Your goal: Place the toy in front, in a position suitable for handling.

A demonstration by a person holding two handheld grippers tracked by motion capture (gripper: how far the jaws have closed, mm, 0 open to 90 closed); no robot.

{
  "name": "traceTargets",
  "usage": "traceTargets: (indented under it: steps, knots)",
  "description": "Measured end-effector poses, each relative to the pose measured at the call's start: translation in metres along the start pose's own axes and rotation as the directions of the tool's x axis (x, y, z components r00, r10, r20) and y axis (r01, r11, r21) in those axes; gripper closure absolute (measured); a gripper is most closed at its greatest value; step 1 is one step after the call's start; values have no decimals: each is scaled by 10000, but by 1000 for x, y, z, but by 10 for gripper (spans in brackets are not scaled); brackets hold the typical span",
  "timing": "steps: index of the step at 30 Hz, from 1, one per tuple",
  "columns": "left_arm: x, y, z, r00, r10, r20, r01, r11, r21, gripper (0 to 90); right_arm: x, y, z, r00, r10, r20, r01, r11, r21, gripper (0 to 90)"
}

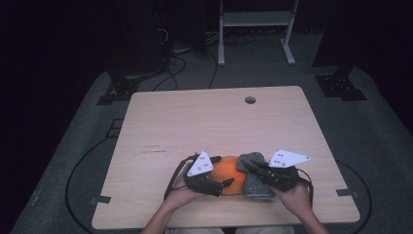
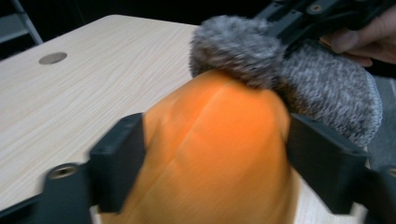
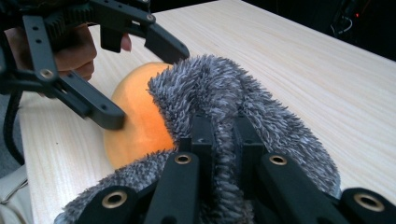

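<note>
the work in hand looks like pulling a fuzzy grey sock (image 1: 254,174) over an orange ball (image 1: 229,174), both sitting near the front edge of the wooden table (image 1: 195,122) between the person's two hands. the right gripper (image 3: 223,140) has its jaws pinched together on a fold of the sock's pile, and the sock's rounded end already laps over the top of the ball on that side. the left gripper (image 2: 215,163) has its jaws standing apart, one on each flank of the ball; in its own view they sit right against the orange surface, though whether they press it cannot be told through the blur.

to do this step well, the left gripper probably needs to steady the ball low on its sides so the ball cannot roll away across the table. the right gripper should likely keep its pinch on the fabric alone and draw the opening over the crown, not drag the ball with it. a slow pull along the ball's curve seems safest, since the pile can slip from a thin pinch.
</note>
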State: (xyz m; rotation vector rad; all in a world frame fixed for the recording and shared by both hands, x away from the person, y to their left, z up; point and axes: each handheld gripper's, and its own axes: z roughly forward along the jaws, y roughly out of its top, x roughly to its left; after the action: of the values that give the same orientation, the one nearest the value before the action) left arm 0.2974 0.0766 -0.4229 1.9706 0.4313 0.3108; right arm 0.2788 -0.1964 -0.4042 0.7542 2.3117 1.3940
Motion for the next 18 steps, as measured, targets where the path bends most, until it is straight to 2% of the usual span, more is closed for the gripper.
traceTargets:
  steps: [1, 2, 3, 5, 6, 7, 8, 10, 11, 12, 13, 14, 15, 16, 18]
  knots:
    - [0, 0, 0, 10000, 0, 0, 0, 10000, 0, 126, 0, 0, 0, 10000, 0, 0, 0, 10000, 0, 814]
    - [4, -3, 1, 9998, -214, -42, 215, 9997, 118, 126, -2, -1, 0, 10000, -6, 18, 6, 10000, 6, 814]
    - [6, -5, 2, 9994, -339, -51, 341, 9991, 246, 87, -4, -3, -1, 10000, 54, 49, -54, 10000, 4, 814]
    - [10, -11, 5, 9974, -677, 260, 667, 9971, 369, 85, -8, -5, -1, 9998, 177, 75, -177, 9998, 44, 814]
    - [10, -12, 4, 9982, -526, 280, 518, 9982, 302, 156, -13, -8, 0, 9990, 434, 70, -434, 9990, 38, 814]
    - [10, -12, 4, 9982, -526, 280, 518, 9982, 302, 212, -13, -8, 0, 9990, 434, 70, -434, 9990, 38, 814]
    - [8, -11, 3, 9994, -345, 31, 344, 9991, 253, 266, -16, -9, -1, 9970, 767, 104, -766, 9971, -11, 813]
    - [4, -8, 3, 9995, -75, -311, 85, 9995, 316, 296, -16, -7, -2, 9958, 903, 130, -902, 9959, -34, 813]
    - [3, -7, 3, 9992, -14, -393, 26, 9996, 289, 329, -12, -3, -5, 9968, 776, 195, -773, 9969, -132, 814]
    - [1, -5, 2, 9988, 66, -485, -55, 9997, 234, 352, -5, 3, -9, 9984, 555, 62, -552, 9977, -402, 813]
    - [-1, -3, 2, 9984, 120, -555, -108, 9997, 220, 352, -5, 3, -9, 9984, 555, 62, -552, 9977, -402, 813]
    - [-4, -1, 3, 9969, 299, -722, -285, 9994, 211, 365, 5, 9, -9, 9997, 228, -120, -234, 9982, -548, 813]
    - [-8, 1, 3, 9957, 480, -797, -463, 9987, 227, 365, 5, 9, -9, 9997, 228, -120, -234, 9982, -548, 813]
    - [-10, 3, 2, 9945, 629, -835, -613, 9979, 225, 374, 12, 12, -5, 9999, -113, -117, 108, 9991, -405, 813]
    - [-13, 5, -1, 9932, 754, -890, -746, 9971, 126, 378, 13, 11, -3, 9998, -217, -9, 217, 9992, -331, 814]
